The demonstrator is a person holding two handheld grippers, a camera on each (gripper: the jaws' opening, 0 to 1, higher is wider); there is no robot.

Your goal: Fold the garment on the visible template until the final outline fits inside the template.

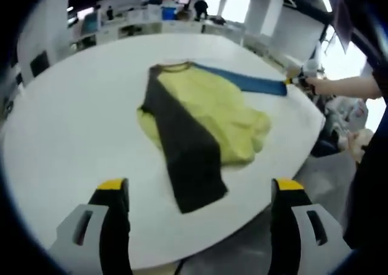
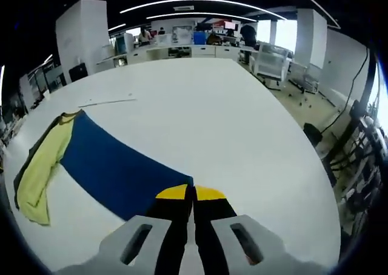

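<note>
White table (image 1: 66, 123), office behind. R gripper (image 2: 194, 193) pinched on blue sleeve (image 2: 115, 169); L gripper (image 1: 200, 193) wide open, empty. Risk: hard pull drags shirt (image 1: 206, 114) askew.

Open-plan office. Large white table (image 2: 242, 142) fills the foreground. Curved ceiling light strips (image 2: 200, 1) run overhead. White pillar (image 2: 82, 36) at left, bright windows (image 2: 285, 36) at right. Desks with monitors (image 2: 182, 42) along the far side; grey floor (image 2: 315, 114) beside the table.
</note>
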